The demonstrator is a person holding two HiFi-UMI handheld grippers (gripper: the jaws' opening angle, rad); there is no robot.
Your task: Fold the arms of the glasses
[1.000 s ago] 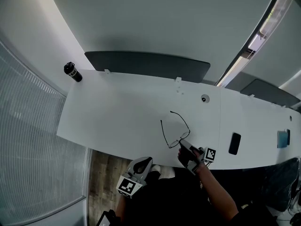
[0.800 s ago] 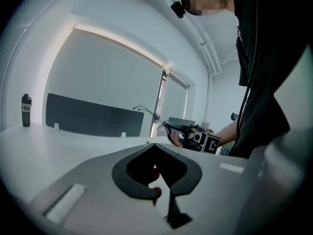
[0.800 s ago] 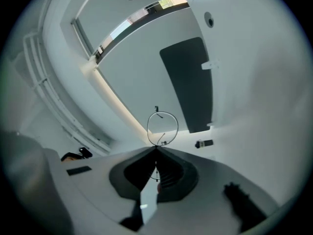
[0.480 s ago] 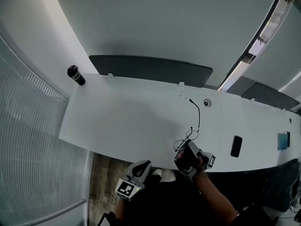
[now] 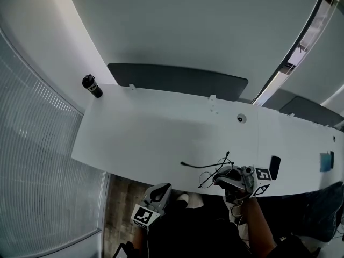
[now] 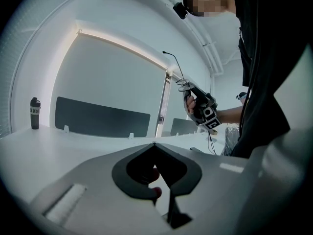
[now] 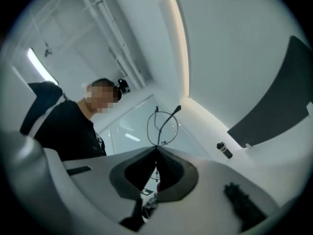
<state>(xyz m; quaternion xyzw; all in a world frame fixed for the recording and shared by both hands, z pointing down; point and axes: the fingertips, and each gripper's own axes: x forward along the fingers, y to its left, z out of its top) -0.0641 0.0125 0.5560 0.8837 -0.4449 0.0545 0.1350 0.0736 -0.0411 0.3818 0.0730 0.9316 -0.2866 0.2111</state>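
Thin black wire-framed glasses (image 5: 210,172) hang in the air above the table's near edge, and my right gripper (image 5: 219,175) is shut on the frame. One arm sticks out to the left and the other points up. In the right gripper view a round lens (image 7: 162,126) rises just past the shut jaw tips (image 7: 156,149). The left gripper view shows the glasses (image 6: 183,84) high at the right in that gripper (image 6: 193,95). My left gripper (image 5: 164,187) is shut on nothing, low beside the table edge, left of the glasses.
The white table (image 5: 150,133) carries a black bottle (image 5: 92,86) at its far left corner, a dark phone (image 5: 274,167) and a blue item (image 5: 324,160) at the right. A dark partition (image 5: 177,79) runs along the far edge. A person's arm (image 5: 260,224) holds the right gripper.
My right gripper lifted the glasses off the table, rose and rolled, so the arms now point left and up. The left gripper stayed low with only a small shift.
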